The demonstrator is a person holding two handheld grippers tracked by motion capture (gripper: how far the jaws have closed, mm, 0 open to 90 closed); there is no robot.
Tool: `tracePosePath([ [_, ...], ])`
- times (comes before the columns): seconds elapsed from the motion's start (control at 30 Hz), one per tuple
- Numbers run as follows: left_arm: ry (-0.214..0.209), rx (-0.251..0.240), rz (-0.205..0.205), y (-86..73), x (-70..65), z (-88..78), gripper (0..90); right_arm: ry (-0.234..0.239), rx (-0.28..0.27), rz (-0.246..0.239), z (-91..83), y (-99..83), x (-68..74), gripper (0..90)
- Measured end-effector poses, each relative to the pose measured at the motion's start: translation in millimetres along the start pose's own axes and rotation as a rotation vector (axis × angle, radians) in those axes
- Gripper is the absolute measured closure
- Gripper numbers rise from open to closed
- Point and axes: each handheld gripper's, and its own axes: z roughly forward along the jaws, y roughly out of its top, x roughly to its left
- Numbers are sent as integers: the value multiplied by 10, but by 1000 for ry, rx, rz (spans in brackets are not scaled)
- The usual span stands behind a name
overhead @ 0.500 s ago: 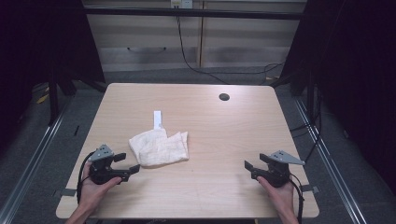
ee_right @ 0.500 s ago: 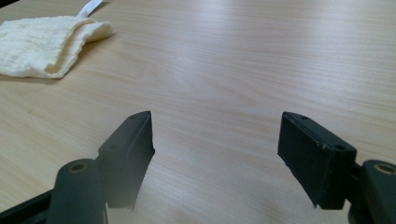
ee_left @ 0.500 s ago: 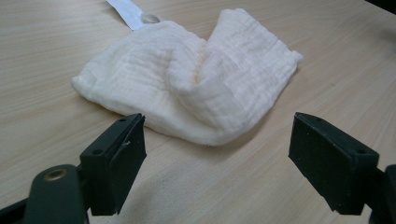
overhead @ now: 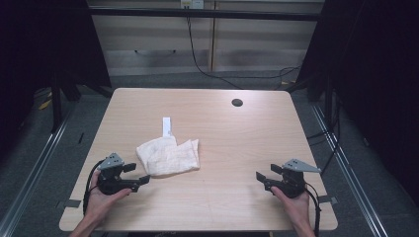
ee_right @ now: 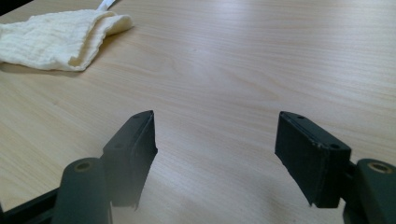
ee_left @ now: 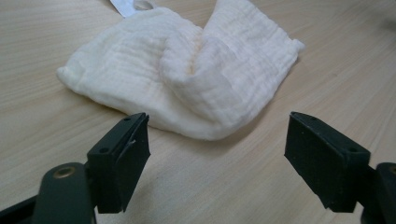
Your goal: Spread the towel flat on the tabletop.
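Note:
A crumpled cream cloth [overhead: 169,156] lies left of the table's middle, with a small white tag [overhead: 167,126] just behind it. My left gripper [overhead: 136,174] rests near the front left, open, its jaws pointing at the cloth's near edge and a little short of it. In the left gripper view the cloth [ee_left: 196,74] lies just beyond the open left gripper [ee_left: 224,154]. My right gripper [overhead: 265,177] sits open at the front right, far from the cloth, jaws empty. The right gripper view has the cloth [ee_right: 60,39] at its far left, well beyond the right gripper [ee_right: 215,154].
The light wooden table [overhead: 237,143] has a round black cable hole [overhead: 237,102] near its back edge. Dark floor, metal rails and cables surround the table. A wide bare stretch of tabletop lies between the two grippers.

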Motion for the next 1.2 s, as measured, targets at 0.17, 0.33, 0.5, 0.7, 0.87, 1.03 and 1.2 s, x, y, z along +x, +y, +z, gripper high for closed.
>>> tracePosePath([
  [0.17,-16,0,-3,24,6,-2,296,14,10,3,-6,2,6,304],
  [0.33,-31,-12,-10,73,-19,-24,298,29,19,-2,-28,13,49,315],
  [0.5,-40,-9,0,172,-29,-7,299,51,14,3,-29,32,72,320],
  [0.7,-9,22,49,331,-50,99,296,67,31,-3,0,44,70,317],
  [0.87,-2,-8,53,509,1,134,359,79,33,-11,0,46,95,316],
  [1.03,-2,4,31,549,88,228,430,81,37,-11,20,50,99,313],
  [1.2,-1,41,41,478,101,349,433,78,56,-11,35,37,100,301],
])
